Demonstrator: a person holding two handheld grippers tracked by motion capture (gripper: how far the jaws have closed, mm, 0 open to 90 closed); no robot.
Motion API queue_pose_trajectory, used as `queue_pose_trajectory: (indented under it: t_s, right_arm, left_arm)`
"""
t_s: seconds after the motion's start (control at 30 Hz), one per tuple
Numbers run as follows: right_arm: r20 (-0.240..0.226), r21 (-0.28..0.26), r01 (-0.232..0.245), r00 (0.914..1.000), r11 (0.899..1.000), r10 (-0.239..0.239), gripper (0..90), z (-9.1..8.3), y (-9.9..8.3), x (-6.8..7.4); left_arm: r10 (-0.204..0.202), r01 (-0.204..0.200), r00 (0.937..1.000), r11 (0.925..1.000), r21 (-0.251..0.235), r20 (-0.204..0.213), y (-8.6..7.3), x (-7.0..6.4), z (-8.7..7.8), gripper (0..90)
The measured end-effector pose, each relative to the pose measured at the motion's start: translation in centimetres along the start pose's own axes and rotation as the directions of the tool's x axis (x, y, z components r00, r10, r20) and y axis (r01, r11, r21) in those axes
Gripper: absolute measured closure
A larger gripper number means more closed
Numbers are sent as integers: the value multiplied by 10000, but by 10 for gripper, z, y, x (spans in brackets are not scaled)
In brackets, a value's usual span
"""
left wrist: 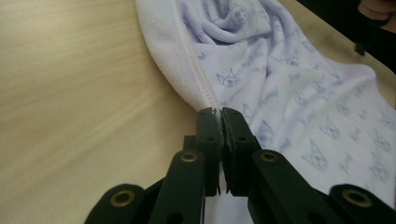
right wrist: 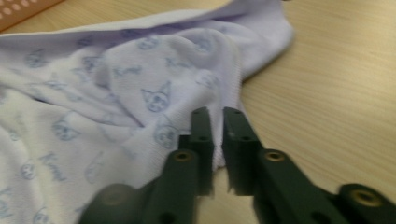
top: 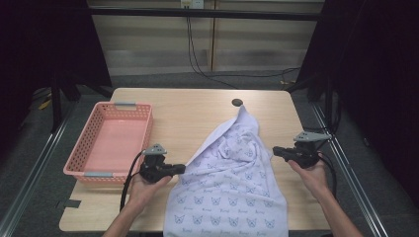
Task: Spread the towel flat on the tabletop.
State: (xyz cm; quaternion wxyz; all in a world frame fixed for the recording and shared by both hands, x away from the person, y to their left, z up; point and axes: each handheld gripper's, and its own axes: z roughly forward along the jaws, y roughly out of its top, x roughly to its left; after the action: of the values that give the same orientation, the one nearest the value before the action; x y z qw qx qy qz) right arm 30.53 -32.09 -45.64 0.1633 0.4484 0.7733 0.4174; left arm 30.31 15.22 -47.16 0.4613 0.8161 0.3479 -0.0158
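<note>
Surface point(top: 197, 111): we see a pale wooden top with bare room along the far edge and at the far left and far right corners; a small dark round spot point(top: 237, 102) sits near the far edge.
Cloth point(top: 232, 173): a lilac towel with a printed cat-face pattern lies from mid-surface toward the near edge and hangs over it; its far tip points at the dark spot, and folds bunch in its far half.
Basket point(top: 81, 143): pink and empty, along the left edge, just beside the cloth's left hem but apart from it.
Left gripper point(left wrist: 218, 112): clenched on the cloth's left hem, the stitched seam pinched between the jaws.
Right gripper point(right wrist: 215, 116): jaws nearly together across the cloth's right edge; we judge it grasping the fabric, with a thin gap visible.
Step in hand: we judge a spread or fold. Keep both pinches on the hem, lift evenly, and draw apart so the bunched folds flatten.
Room: carry toward the far edge; stay off the basket wall.
</note>
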Motion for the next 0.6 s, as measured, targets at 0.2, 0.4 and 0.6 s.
queue_pose_trajectory:
  t_s: [0.2, 0.4, 0.6]
  right_arm:
    - [-396, 440, -253, 9988, 9987, 270, 639, 30, -6, -4]
    - [-961, 811, -150, 9951, 9966, 228, 575, 62, 2, 2]
    - [-1248, 985, -136, 9918, 9950, 259, 570, 85, 7, 9]
  left_arm:
    - [-78, 98, 9987, 9992, 399, -494, -28, -11, -25, 862]
    - [-314, 322, 9990, 9992, 236, -324, -40, -9, -37, 794]
    - [332, -338, 9993, 9986, -395, -148, -18, -9, -28, 678]
